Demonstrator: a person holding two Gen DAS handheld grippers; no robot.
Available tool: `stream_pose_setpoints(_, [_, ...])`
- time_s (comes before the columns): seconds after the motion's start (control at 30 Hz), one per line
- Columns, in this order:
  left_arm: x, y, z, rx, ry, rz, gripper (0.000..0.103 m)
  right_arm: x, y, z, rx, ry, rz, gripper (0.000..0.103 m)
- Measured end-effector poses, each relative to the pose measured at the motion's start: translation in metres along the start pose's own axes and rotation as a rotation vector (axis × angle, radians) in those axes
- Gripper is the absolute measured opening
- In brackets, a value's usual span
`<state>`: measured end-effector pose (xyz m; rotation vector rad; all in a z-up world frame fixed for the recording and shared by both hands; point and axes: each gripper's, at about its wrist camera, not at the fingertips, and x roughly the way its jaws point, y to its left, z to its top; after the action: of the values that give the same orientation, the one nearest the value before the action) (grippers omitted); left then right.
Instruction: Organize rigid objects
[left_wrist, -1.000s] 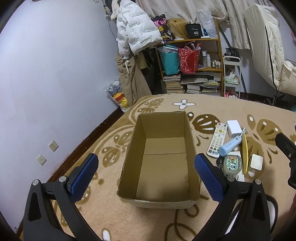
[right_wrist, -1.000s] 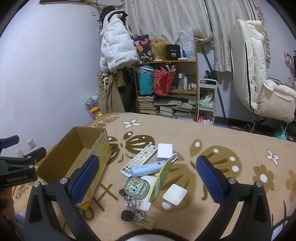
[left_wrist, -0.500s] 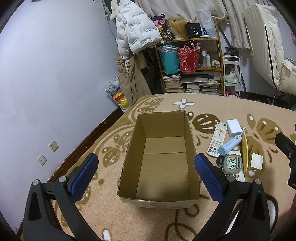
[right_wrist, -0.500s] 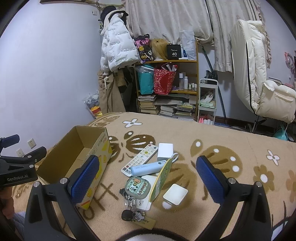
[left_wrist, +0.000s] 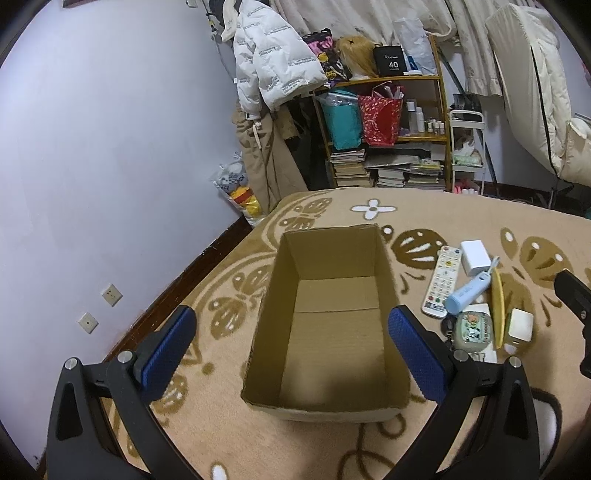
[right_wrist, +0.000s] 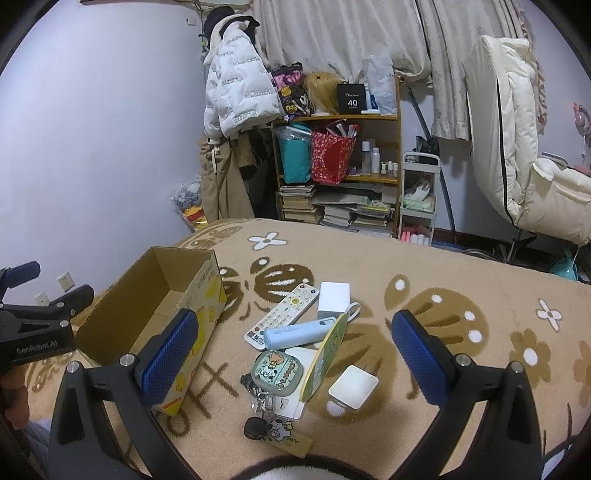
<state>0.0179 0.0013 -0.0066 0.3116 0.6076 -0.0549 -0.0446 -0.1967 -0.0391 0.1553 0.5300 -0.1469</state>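
My left gripper (left_wrist: 291, 332) hangs wide open over the empty cardboard box (left_wrist: 328, 325); my right gripper (right_wrist: 295, 339), also spread, frames the clutter beside it on the blanket (right_wrist: 461, 295). I should take the blue toothbrush (right_wrist: 299, 332) first, since it probably lies topmost.

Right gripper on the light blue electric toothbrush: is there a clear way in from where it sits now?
Probably yes. The right gripper is open and empty, and the toothbrush lies on top of the pile across the remote, uncovered. The upright yellow card beside it could get bumped.
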Motion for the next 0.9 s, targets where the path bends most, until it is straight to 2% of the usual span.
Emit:
stream_pose_setpoints(0.3, [0.034, 0.017, 0.014, -0.029, 0.063, 0.005, 0.103, 0.028, -0.009, 0.013, 0.028, 0.076, 0.033, 0.103])
stream_pose_setpoints(0.43, [0.05, 0.027, 0.017, -0.07, 0.083, -0.021, 0.103, 0.046, -0.009, 0.012, 0.02, 0.105, 0.04, 0.103])
stream_pose_setpoints(0.7, [0.098, 0.041, 0.007, -0.124, 0.21, 0.006, 0.103, 0.079, -0.005, 0.006, -0.007, 0.17, 0.07, 0.103])
stream_pose_setpoints(0.9, [0.114, 0.039, -0.001, -0.093, 0.267, 0.049, 0.103, 0.102, -0.001, -0.004, -0.019, 0.209, 0.109, 0.103])
